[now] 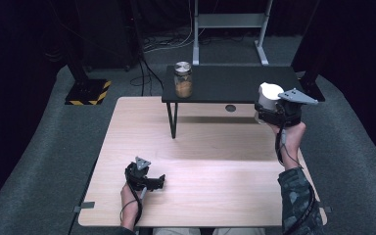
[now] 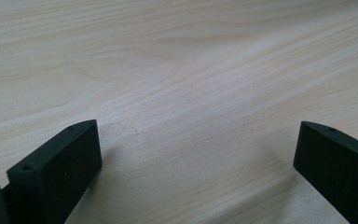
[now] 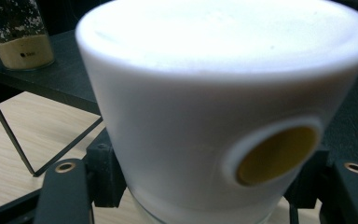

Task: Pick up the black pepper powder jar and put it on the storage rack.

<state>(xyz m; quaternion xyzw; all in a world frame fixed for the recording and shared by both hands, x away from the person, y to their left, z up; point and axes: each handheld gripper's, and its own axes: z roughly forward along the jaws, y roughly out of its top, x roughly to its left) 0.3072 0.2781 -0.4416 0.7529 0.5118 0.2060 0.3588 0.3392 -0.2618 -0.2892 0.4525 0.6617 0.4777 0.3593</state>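
Observation:
A white, cap-like container (image 1: pixel 270 93) with a round yellowish spot on its side (image 3: pixel 275 156) is held at the right end of the black raised shelf (image 1: pixel 230 83). My right gripper (image 1: pixel 269 110) is shut on its lower part, and its jaws flank it in the right gripper view (image 3: pixel 209 186). My left gripper (image 1: pixel 160 182) rests low over the wooden table (image 1: pixel 200 156) at the front left. Its jaws stand wide open with only bare wood between them (image 2: pixel 198 154).
A glass jar of brown powder (image 1: pixel 183 79) with a metal lid stands on the shelf's left end (image 3: pixel 21 32). The shelf's thin black legs (image 1: pixel 172 120) stand on the table. A metal frame (image 1: pixel 230 22) and a yellow-black striped base (image 1: pixel 88 92) stand on the floor behind.

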